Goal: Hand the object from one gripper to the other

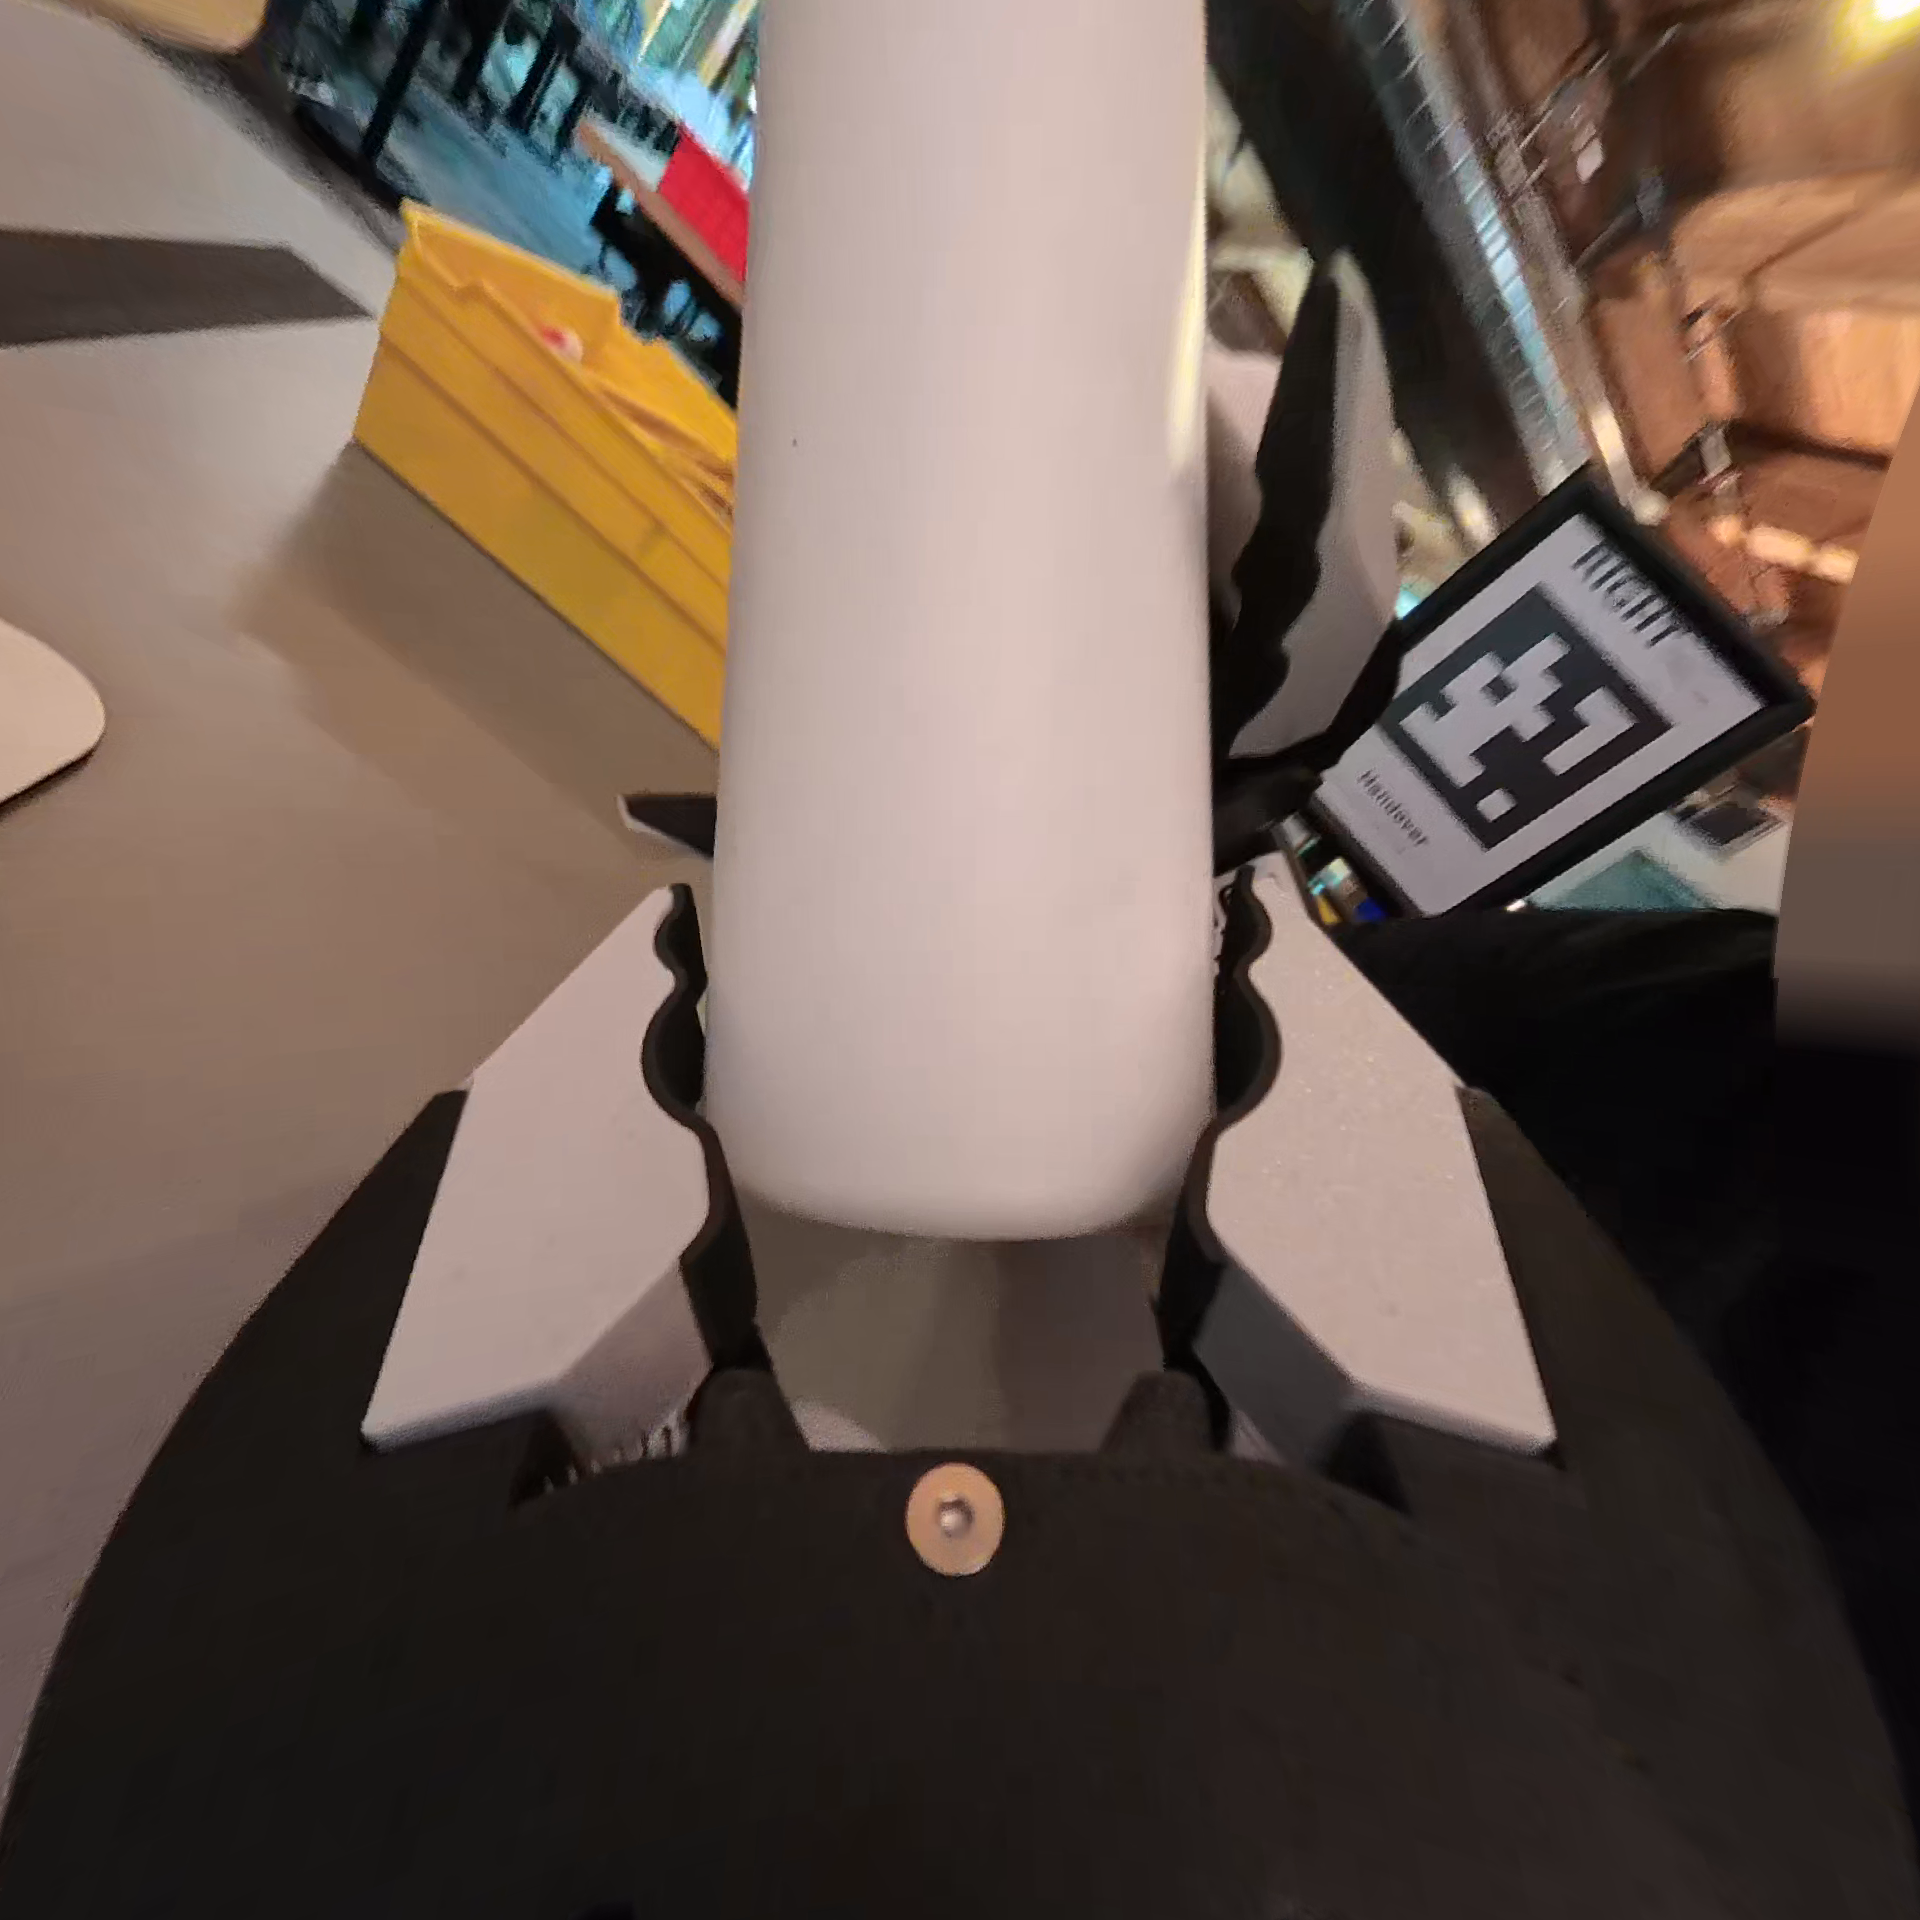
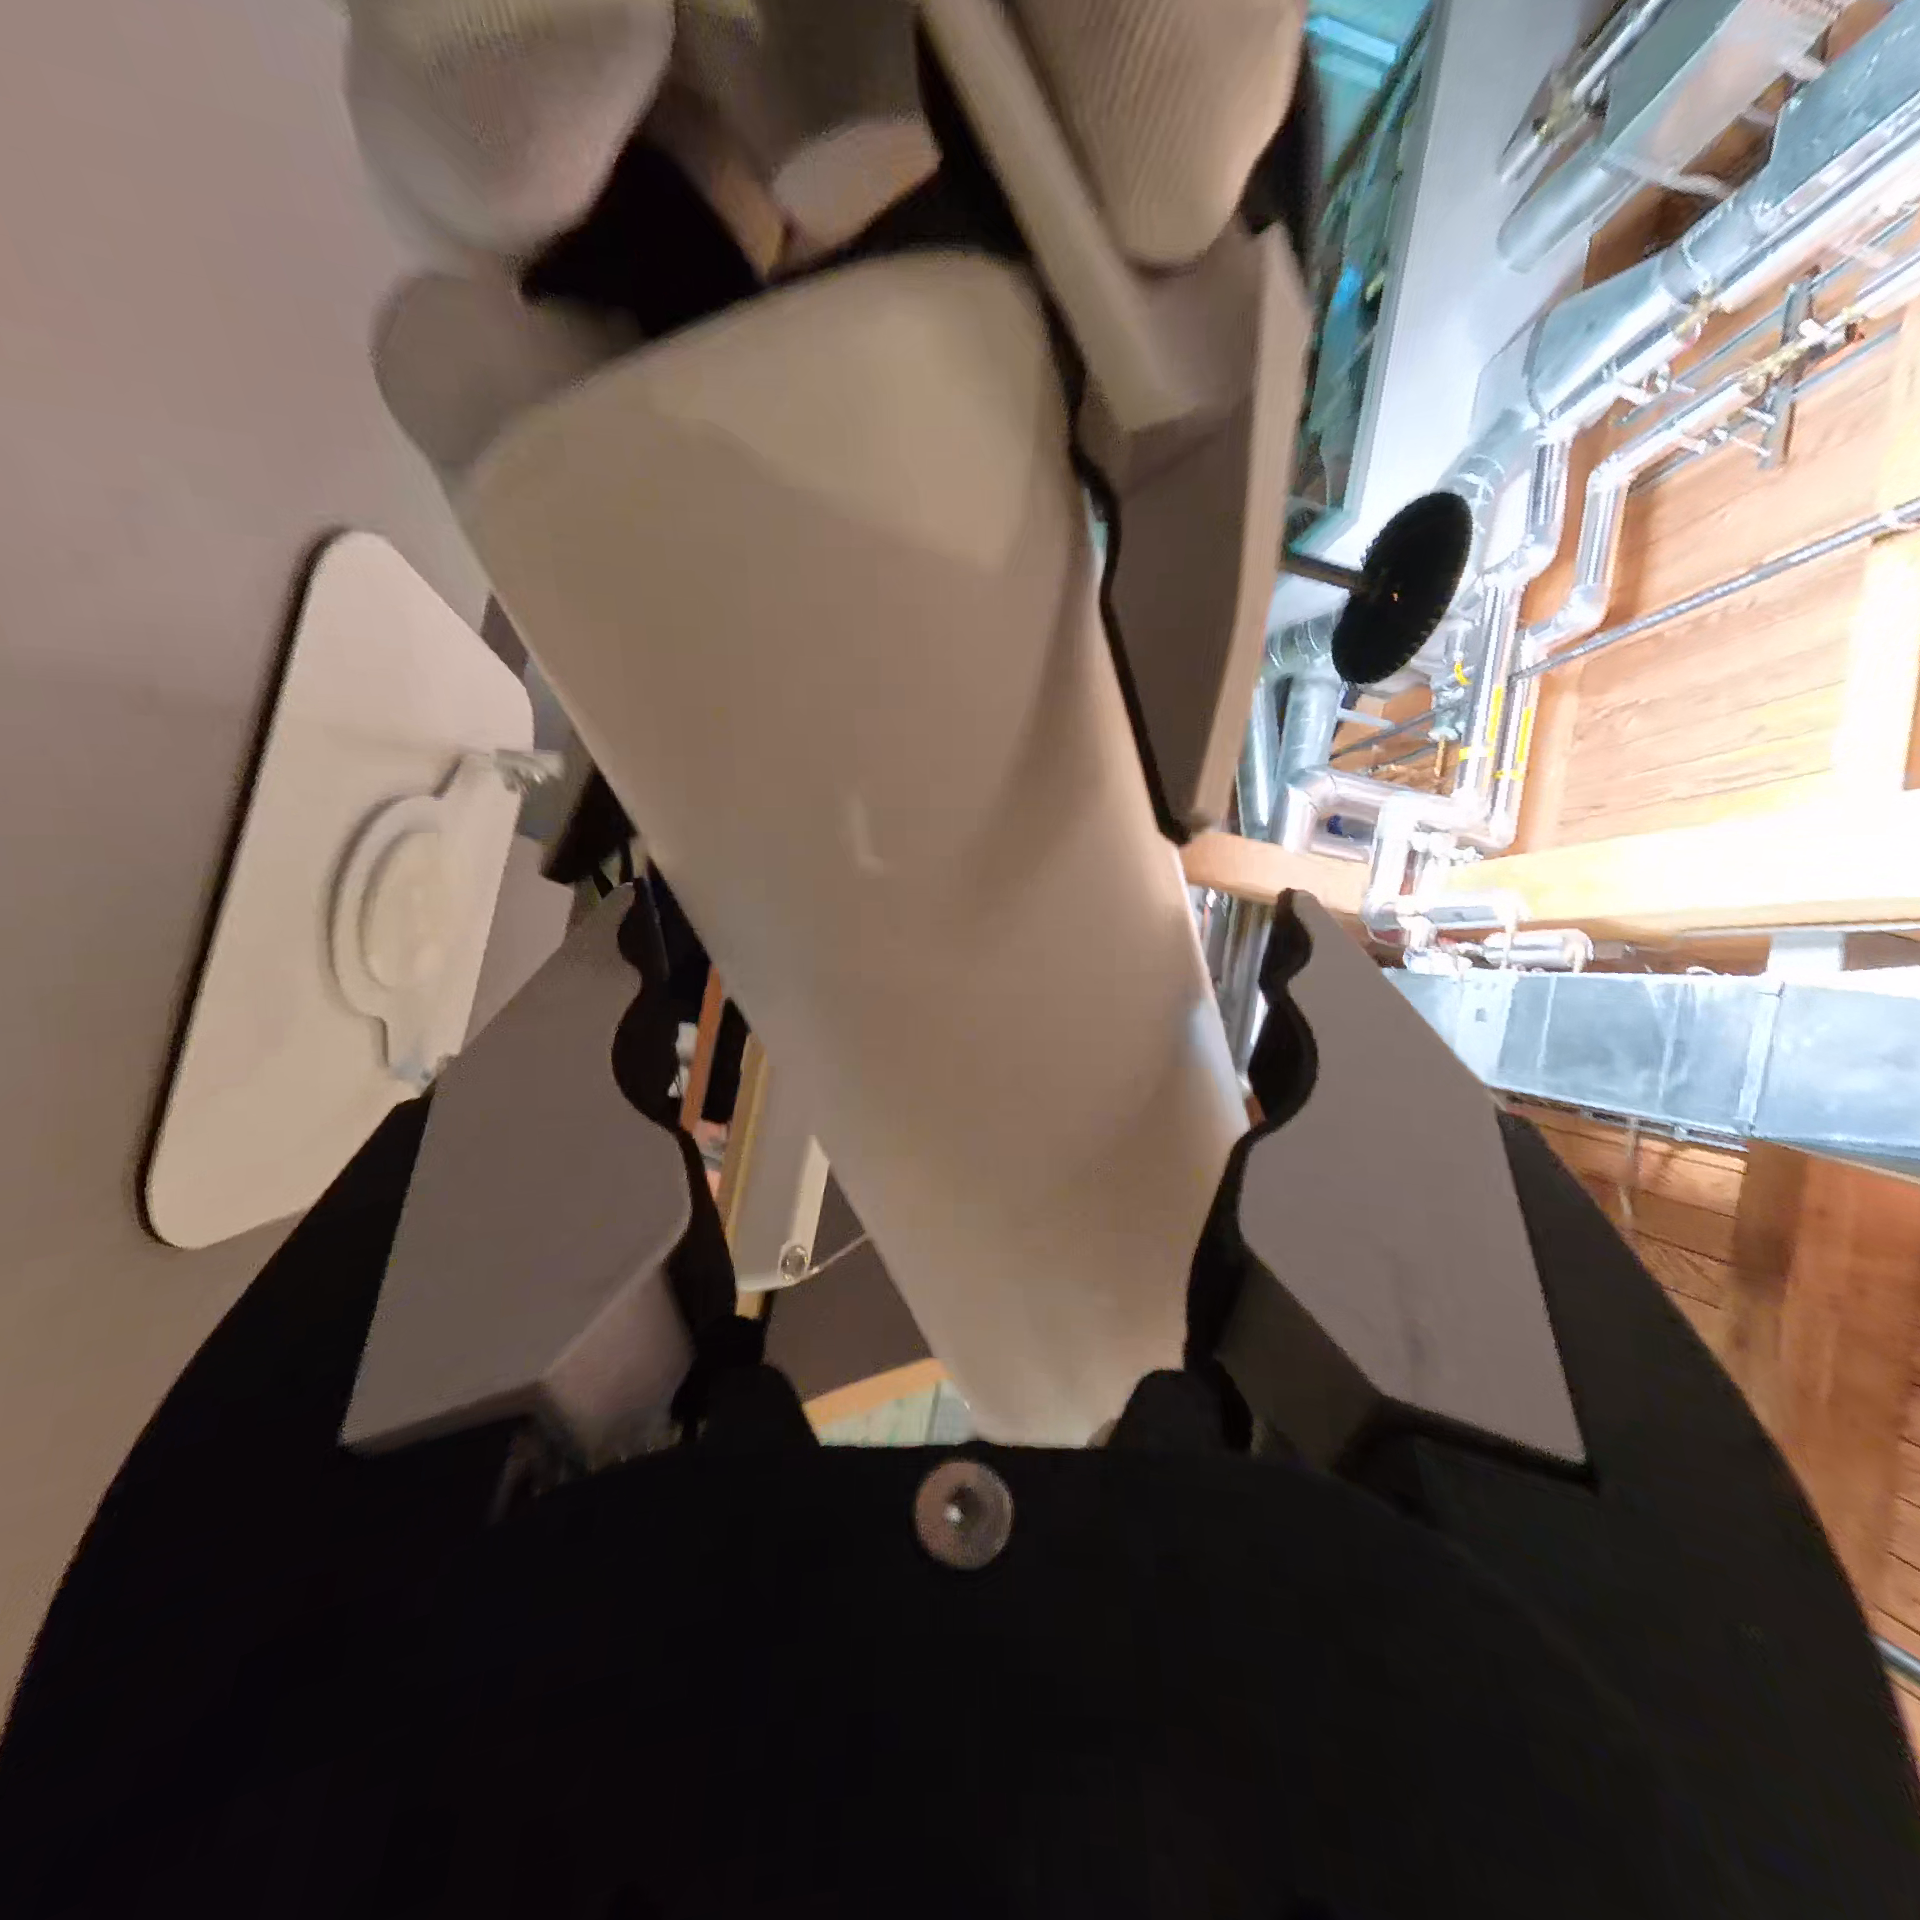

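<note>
A tall white cylindrical bottle [image 1: 966,623] stands between my left gripper's [image 1: 961,894] fingers, which are shut on its lower end. My right gripper's black-padded finger [image 1: 1320,499] and its tag plate [image 1: 1548,707] show just right of the bottle, higher up. In the right wrist view the bottle [image 2: 883,779] runs slantwise between my right gripper's [image 2: 964,904] fingers. It touches the right pad, and a gap shows at the left pad, so the right jaws stand open around it. The left gripper's grey finger [image 2: 1195,540] holds the bottle's far end.
A yellow crate [image 1: 540,447] sits on the grey table [image 1: 208,935] to the left. A white flat board with a round fitting [image 2: 343,883] lies at the left. Pale knit fabric [image 2: 499,104] shows at the top. Ceiling pipes [image 2: 1558,364] fill the right.
</note>
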A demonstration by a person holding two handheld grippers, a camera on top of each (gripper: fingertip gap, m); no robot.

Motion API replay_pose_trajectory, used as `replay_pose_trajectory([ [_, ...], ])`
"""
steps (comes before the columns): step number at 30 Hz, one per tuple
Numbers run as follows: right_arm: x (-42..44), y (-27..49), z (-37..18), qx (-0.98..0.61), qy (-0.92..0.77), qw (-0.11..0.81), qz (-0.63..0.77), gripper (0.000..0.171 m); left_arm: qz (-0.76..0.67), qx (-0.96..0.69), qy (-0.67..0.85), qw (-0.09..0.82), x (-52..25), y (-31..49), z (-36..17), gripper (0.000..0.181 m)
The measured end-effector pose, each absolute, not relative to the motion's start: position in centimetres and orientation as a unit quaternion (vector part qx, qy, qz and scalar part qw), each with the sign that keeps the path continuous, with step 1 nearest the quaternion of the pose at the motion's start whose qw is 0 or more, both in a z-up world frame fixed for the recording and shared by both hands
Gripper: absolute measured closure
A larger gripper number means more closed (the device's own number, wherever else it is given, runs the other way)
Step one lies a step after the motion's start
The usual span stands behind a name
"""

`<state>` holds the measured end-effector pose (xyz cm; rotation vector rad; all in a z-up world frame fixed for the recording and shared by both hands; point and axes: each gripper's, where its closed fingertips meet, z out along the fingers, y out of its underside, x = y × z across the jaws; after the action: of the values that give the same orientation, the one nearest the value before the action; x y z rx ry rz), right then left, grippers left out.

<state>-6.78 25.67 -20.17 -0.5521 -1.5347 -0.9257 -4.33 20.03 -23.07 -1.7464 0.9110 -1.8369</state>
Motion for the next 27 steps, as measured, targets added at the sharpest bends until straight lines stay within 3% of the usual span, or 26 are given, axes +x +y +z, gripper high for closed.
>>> replay_pose_trajectory([
  [2,-7.0,26.1,-20.9,-0.243,-0.661,0.589,-0.396,0.058,-0.623,-0.662,0.36,0.209,-4.0,19.5,-24.6,0.083],
  [7,-7.0,26.8,-22.7,-0.251,-0.661,0.578,-0.408,0.075,-0.575,-0.703,0.376,0.184,-4.3,19.4,-26.8,0.082],
  [15,-6.9,26.5,-23.6,-0.347,-0.662,0.601,-0.282,0.081,-0.573,-0.69,0.393,0.202,-4.7,18.7,-25.0,0.071],
  [20,-5.4,27.4,-21.9,-0.461,-0.601,0.638,-0.137,0.086,-0.529,-0.649,0.441,0.323,-4.9,18.9,-21.6,0.071],
  [27,-5.5,26.3,-19.2,-0.569,-0.488,0.63,0.203,0.086,-0.473,-0.616,0.434,0.456,-5.7,21.4,-19.5,0.073],
])
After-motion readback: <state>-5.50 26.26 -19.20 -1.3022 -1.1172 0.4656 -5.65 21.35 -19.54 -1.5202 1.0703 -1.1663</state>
